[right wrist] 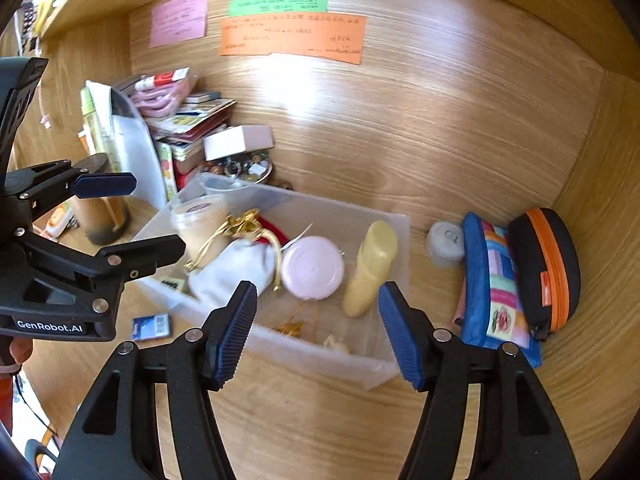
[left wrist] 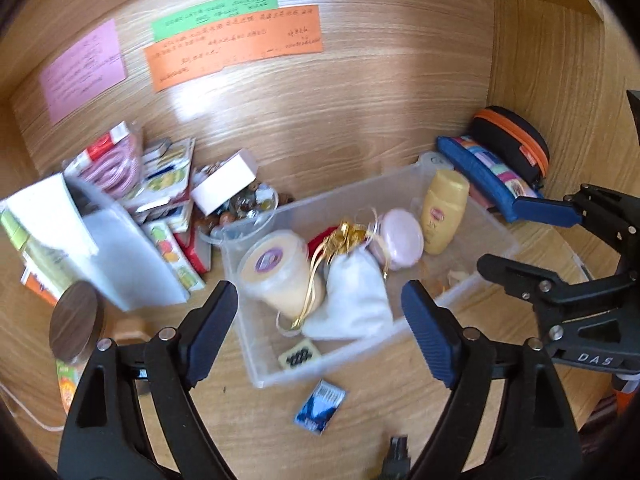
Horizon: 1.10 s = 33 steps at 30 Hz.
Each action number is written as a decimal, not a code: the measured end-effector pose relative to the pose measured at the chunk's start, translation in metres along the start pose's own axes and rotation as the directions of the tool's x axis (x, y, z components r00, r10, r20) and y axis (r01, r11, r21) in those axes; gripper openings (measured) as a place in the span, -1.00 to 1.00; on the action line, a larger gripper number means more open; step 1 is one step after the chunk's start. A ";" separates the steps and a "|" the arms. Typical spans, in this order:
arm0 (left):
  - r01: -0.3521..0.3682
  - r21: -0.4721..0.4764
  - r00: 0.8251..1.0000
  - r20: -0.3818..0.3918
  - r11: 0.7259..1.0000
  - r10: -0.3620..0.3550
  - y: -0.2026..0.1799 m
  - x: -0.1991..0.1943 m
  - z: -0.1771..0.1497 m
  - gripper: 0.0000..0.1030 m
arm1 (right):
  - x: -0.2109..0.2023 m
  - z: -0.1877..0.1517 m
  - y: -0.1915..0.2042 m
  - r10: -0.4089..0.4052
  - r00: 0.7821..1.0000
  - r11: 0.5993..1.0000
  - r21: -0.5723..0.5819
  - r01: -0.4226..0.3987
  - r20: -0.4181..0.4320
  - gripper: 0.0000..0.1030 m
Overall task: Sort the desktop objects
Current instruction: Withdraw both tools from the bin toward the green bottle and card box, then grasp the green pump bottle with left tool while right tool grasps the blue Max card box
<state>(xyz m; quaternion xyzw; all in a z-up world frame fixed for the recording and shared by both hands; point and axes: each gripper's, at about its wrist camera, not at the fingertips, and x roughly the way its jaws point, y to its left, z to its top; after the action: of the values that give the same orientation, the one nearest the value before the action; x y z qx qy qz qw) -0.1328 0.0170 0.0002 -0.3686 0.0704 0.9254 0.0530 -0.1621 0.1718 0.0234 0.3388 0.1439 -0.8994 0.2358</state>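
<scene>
Both grippers hover spread and empty — left gripper (left wrist: 320, 332), right gripper (right wrist: 318, 330) — over the clear plastic bin (left wrist: 496, 236). Small blue foil sachet (left wrist: 320, 406) lies outside, just before its near wall. Judgement: approach low, pinch its edges — thin, flat.

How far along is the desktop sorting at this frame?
Partly done. The clear bin already holds a yellow bottle, pink compact, white pouch and a tub. Nothing is in hand: both the left hand-held gripper and right hand-held gripper are open and empty. Left outside: a blue packet, the pencil case, black case and the pile at left.
</scene>
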 end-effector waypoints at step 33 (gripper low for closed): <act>0.115 -0.101 0.979 -0.154 0.988 -0.130 -0.024 -0.013 -0.153 0.35 | -0.018 -0.076 0.045 0.077 0.994 0.995 0.064 -0.071 -0.081 0.17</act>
<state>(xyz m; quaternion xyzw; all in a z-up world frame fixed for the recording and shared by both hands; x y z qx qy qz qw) -0.0171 0.0146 -0.1031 -0.4475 0.0093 0.8900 0.0874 -0.0853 0.1717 -0.0241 0.3883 0.1135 -0.8790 0.2524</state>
